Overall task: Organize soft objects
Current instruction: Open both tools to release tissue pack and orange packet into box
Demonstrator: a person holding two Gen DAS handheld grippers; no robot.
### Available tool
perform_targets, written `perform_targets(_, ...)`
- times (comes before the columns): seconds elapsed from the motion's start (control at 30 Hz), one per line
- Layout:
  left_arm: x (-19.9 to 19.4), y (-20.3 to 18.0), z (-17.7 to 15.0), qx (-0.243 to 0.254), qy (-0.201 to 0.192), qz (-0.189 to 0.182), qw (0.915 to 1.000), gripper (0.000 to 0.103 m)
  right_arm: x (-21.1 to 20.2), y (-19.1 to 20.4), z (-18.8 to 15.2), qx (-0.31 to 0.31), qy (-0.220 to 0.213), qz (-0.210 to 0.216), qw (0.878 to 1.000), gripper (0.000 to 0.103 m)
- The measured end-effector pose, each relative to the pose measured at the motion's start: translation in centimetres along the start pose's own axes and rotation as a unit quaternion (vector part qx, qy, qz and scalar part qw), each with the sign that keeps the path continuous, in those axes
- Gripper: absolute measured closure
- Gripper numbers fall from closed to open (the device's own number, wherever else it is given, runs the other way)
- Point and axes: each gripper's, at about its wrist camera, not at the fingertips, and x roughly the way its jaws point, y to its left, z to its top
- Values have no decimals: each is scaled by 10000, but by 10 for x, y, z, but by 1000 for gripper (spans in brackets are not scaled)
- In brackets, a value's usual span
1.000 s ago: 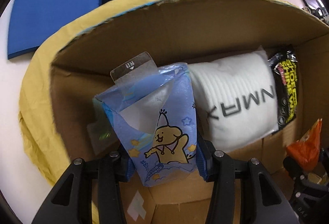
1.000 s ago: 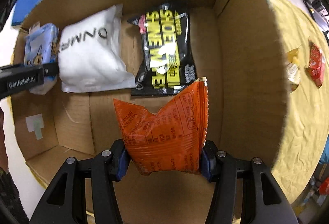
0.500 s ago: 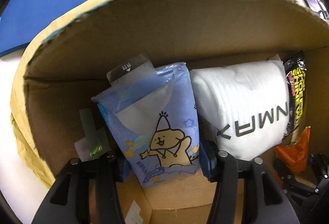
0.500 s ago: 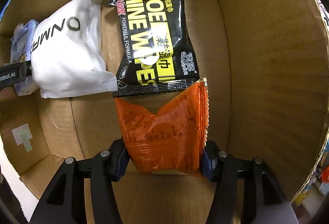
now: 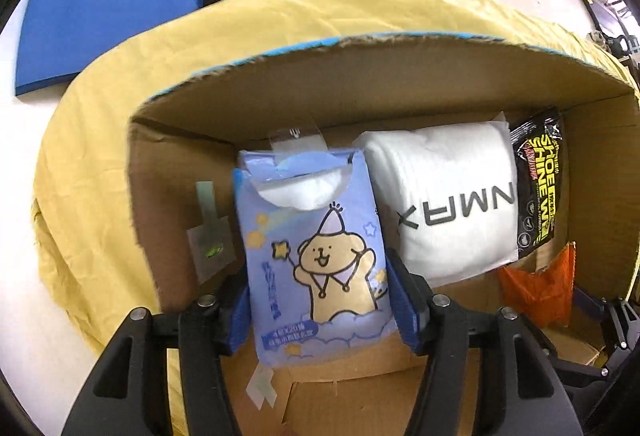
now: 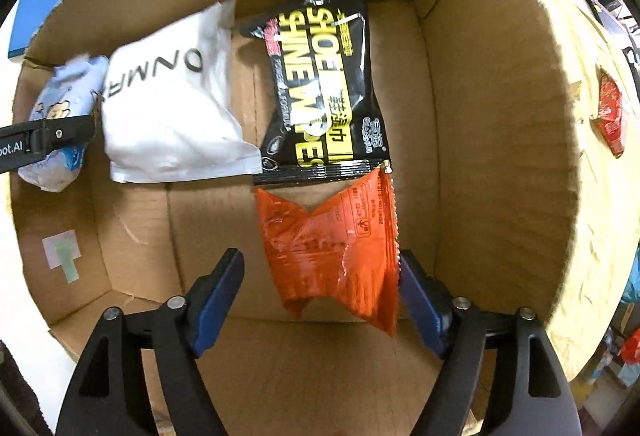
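Note:
My left gripper [image 5: 320, 300] is shut on a blue tissue pack with a cartoon dog [image 5: 316, 248], held at the left end inside the cardboard box [image 5: 360, 84], beside a white NMAX pack [image 5: 448, 204]. My right gripper [image 6: 320, 296] is open inside the same box; an orange snack bag [image 6: 332, 248] lies loose on the box floor between its jaws, just below a black shoe-wipes pack [image 6: 324, 88]. The tissue pack [image 6: 60, 116] and the white pack [image 6: 168, 108] also show in the right wrist view.
The box stands on a yellow cloth [image 5: 100, 124]. A blue mat [image 5: 100, 8] lies beyond it on the floor. Two small red and yellow packets [image 6: 608, 112] lie on the cloth right of the box. The box wall [image 6: 492, 116] rises close on the right.
My right gripper has opened and let go of the orange bag, which now rests on the box floor. My left gripper has pulled back a little, still holding the tissue pack.

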Motion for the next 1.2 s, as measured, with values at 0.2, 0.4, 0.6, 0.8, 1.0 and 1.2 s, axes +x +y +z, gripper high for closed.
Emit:
perform_targets(0.2, -12, 4, -11, -57, -164, 25, 9998, 36, -15, 4, -6, -50, -133, -39, 9999, 12)
perform_targets(0.4, -27, 10, -16, -149, -329, -33, 9993, 15, -24, 2, -14, -77, -261, -112, 9996, 2)
perform_targets(0.6, -32, 23, -27, -353, -516, -147, 9979, 9, -41, 6, -18, -228, -474, -201, 9984, 0)
perform_targets(0.8, -53, 24, -68, -639, -1008, -343, 9923, 6, -62, 11, -34, -432, -766, -168, 9960, 0)
perform_targets(1.0, -74, 12, -121, -881, -1488, -452, 9839, 6, -96, 3, -62, -559, -1088, -94, 9924, 0)
perform_targets(1.2, -95, -7, -156, -898, -1742, -394, 9798, 6, -127, -10, -92, -631, -1334, 48, 9890, 0)
